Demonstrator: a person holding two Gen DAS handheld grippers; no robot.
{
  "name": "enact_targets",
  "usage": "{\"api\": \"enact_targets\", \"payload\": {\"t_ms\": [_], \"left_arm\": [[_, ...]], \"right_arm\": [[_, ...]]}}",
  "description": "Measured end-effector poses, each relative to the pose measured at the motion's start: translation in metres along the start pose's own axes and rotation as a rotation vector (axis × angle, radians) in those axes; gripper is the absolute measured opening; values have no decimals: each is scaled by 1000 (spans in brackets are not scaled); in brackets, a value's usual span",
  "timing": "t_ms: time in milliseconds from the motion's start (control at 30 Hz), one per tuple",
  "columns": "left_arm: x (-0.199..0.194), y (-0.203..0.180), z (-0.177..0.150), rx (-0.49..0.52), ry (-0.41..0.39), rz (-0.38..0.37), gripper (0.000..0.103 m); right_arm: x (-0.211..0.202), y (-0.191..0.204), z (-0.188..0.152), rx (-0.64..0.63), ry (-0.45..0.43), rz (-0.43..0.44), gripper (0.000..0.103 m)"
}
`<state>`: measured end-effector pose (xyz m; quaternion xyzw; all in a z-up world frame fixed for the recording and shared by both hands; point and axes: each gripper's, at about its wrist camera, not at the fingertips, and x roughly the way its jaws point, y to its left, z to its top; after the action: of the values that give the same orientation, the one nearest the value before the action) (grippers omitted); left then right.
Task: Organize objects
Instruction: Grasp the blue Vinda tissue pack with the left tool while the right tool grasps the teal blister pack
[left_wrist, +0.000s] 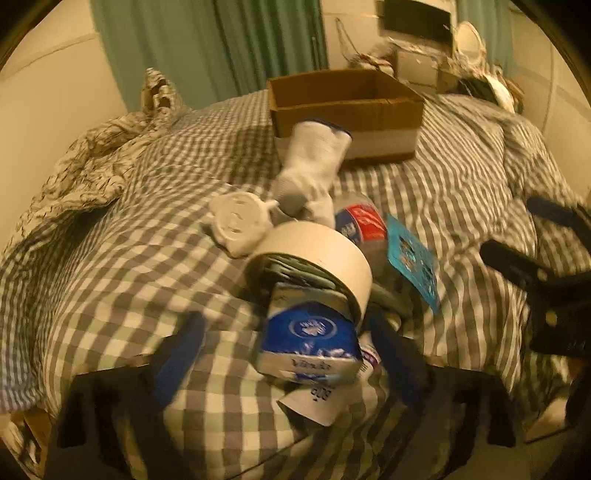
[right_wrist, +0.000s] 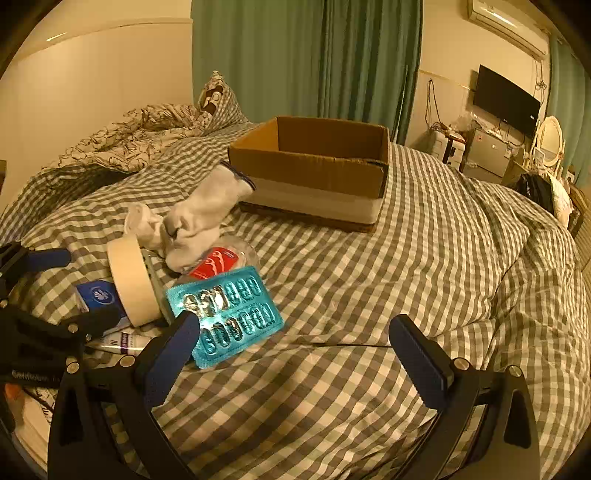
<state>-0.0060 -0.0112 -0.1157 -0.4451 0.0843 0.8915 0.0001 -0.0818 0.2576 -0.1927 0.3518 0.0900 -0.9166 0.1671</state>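
Reaching for the blue-and-white carton (left_wrist: 310, 343), the wide-open, empty left hand-held gripper (left_wrist: 291, 354) is straddling it; closing, then boxing (left_wrist: 347, 110), probably follows.

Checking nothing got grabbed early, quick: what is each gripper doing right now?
Left gripper: open, fingers either side of the blue and white box, not clamped.
Right gripper: open, holding nothing.

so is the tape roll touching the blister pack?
Cannot tell. In the right wrist view the tape roll sits right beside the blister pack, but their meeting edge is hidden.
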Motion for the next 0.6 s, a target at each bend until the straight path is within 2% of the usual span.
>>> {"api": "enact_targets", "payload": {"t_ms": [33,100,200,367,433,600], "left_arm": [[3,-2,-1,17,10,-6,70],[11,-6,-1,37,24,-15,68],[17,-8,-2,56,25,-23,53],[5,-3,5,50,-9,-34,52],[-3,1,8,45,-30,-23,52],[-5,12,11,16,-26,-50,52]], "right_arm": [[2,-1,-1,3,2,2,103],[4,-4,-2,10,7,8,103],[6,-4,-3,14,13,19,103],[11,5,-4,-15,43,47,103],[16,15,-4,-46,66,56,103],[35,47,-3,-113,103,63,102]]}}
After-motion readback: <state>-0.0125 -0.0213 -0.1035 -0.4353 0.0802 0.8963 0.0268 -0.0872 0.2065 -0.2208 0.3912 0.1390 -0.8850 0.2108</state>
